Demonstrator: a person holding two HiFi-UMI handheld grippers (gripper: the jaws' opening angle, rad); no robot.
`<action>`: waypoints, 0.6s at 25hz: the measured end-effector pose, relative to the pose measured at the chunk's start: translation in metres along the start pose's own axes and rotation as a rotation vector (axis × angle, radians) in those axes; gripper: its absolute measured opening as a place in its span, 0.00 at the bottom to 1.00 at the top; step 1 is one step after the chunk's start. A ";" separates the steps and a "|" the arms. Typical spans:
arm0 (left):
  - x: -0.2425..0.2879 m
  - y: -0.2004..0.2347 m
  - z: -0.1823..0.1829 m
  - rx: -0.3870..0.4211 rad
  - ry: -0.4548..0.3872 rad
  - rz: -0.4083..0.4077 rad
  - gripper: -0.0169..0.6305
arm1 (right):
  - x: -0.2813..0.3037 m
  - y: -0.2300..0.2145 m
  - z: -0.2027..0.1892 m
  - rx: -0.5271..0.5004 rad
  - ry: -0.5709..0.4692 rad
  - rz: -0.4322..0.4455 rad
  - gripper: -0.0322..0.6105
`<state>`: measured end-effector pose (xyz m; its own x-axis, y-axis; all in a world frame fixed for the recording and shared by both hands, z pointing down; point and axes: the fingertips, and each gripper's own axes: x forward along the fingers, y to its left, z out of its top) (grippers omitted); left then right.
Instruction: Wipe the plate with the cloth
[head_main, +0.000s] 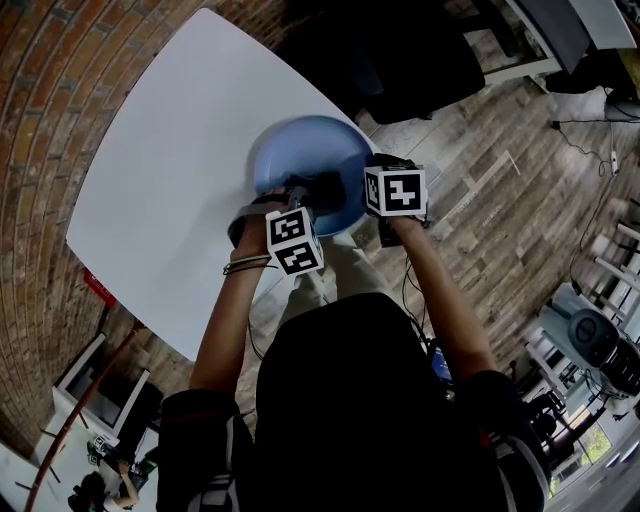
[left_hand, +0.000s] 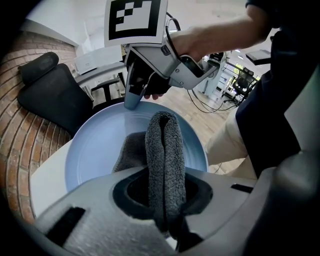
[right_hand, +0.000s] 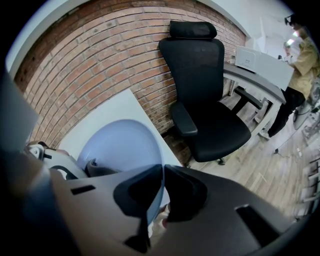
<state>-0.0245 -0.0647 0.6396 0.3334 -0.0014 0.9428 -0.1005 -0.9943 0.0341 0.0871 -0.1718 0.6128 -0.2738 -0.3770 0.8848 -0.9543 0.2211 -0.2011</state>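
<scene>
A light blue plate (head_main: 300, 155) is at the white table's (head_main: 170, 180) near right edge, seen in every view. My right gripper (head_main: 374, 202) is shut on the plate's rim (right_hand: 159, 165), the edge running between its dark pads. My left gripper (head_main: 303, 205) is shut on a folded dark grey cloth (left_hand: 165, 150). The cloth sticks out past the jaws and rests on the plate's inner face (left_hand: 97, 150). In the left gripper view my right gripper (left_hand: 134, 100) clamps the far rim. In the right gripper view my left gripper (right_hand: 52, 167) and the cloth (right_hand: 100, 168) show at the plate's lower left.
A black office chair (right_hand: 210, 100) stands just beyond the table against a brick wall (right_hand: 100, 55). Wood floor (head_main: 500, 200) with cables lies to the right. A person (right_hand: 295, 65) stands by a desk far off.
</scene>
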 end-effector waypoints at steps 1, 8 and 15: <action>0.001 0.000 0.002 0.001 -0.003 0.000 0.12 | 0.000 0.001 0.001 0.000 -0.004 0.005 0.10; 0.002 0.005 0.019 -0.036 -0.058 -0.015 0.12 | 0.000 0.001 0.000 -0.006 -0.006 0.013 0.10; 0.003 0.016 0.027 -0.060 -0.095 0.023 0.12 | 0.004 0.002 -0.002 -0.027 -0.002 0.013 0.10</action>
<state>0.0004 -0.0836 0.6344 0.4171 -0.0366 0.9081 -0.1640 -0.9858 0.0355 0.0843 -0.1705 0.6165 -0.2866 -0.3759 0.8813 -0.9471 0.2502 -0.2013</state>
